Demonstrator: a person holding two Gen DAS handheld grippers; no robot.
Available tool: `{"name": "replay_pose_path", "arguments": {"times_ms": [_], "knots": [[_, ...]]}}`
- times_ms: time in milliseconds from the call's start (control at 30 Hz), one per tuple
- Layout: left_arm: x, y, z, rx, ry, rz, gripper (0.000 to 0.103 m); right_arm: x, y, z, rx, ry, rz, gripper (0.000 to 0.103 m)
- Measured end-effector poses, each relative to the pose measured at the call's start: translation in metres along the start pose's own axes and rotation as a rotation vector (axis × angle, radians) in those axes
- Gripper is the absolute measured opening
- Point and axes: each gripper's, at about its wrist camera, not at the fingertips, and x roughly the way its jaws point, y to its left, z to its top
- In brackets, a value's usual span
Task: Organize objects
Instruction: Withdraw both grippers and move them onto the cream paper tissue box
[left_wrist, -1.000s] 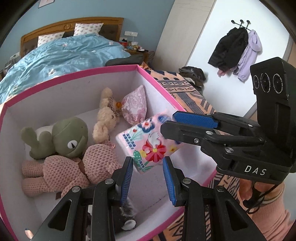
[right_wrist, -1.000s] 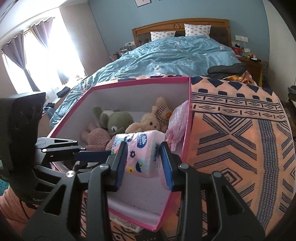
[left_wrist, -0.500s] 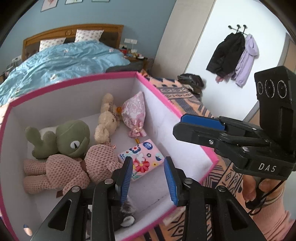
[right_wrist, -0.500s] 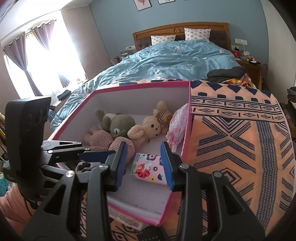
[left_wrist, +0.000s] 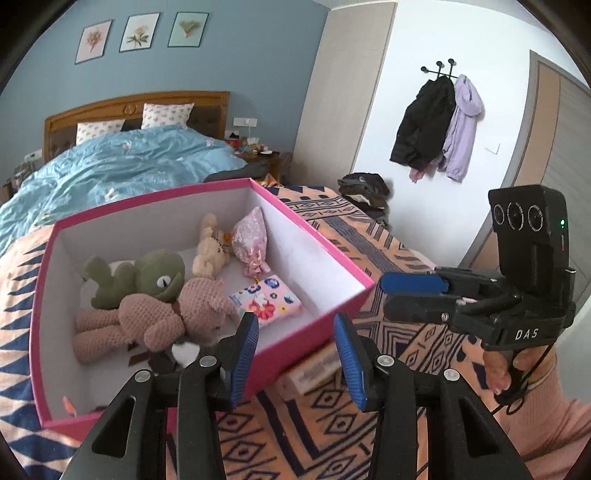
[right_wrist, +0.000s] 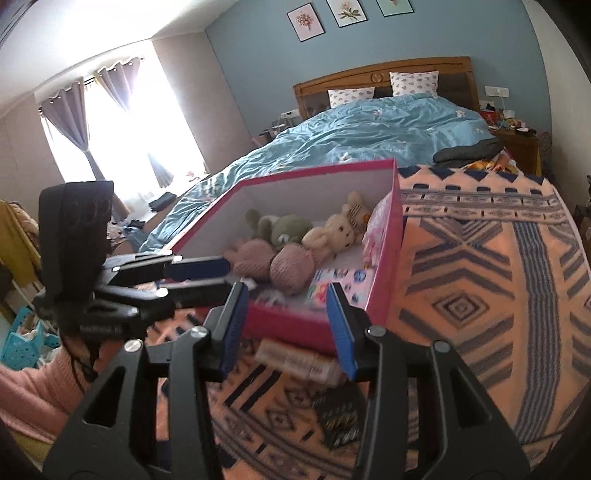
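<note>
While both jaws open, tissue pack (left_wrist: 265, 301) beyond left tool (left_wrist: 295, 360), unheld

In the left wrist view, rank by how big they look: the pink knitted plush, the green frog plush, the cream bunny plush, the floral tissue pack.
1. Pink knitted plush, though nearest the camera.
2. Green frog plush.
3. Floral tissue pack and cream bunny plush: too alike to rank.

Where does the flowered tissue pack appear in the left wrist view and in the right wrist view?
Left wrist view: the tissue pack lies flat on the floor of the pink box, near the centre, just above the left gripper.
Right wrist view: the tissue pack is lower centre, in the box's near corner, partly hidden.
Shared landmark: the green frog.
</note>
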Motion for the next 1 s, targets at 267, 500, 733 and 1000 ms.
{"name": "replay_pose_path", "arguments": {"times_ms": [267, 500, 733, 1000], "knots": [[0.008, -0.006, -0.032, -0.018, 0.065, -0.044, 0.043, 0.023, -0.012, -0.036, 0.072, 0.098, 0.001, 0.046], [0.036, -0.001, -0.046, -0.065, 0.150, -0.067, 0.043, 0.041, -0.022, -0.044, 0.127, 0.121, 0.014, 0.046], [0.050, 0.001, -0.050, -0.097, 0.188, -0.093, 0.043, 0.045, -0.029, -0.048, 0.169, 0.128, 0.010, 0.046], [0.046, 0.001, -0.053, -0.099, 0.196, -0.113, 0.043, 0.047, -0.020, -0.048, 0.162, 0.129, 0.038, 0.046]]}}
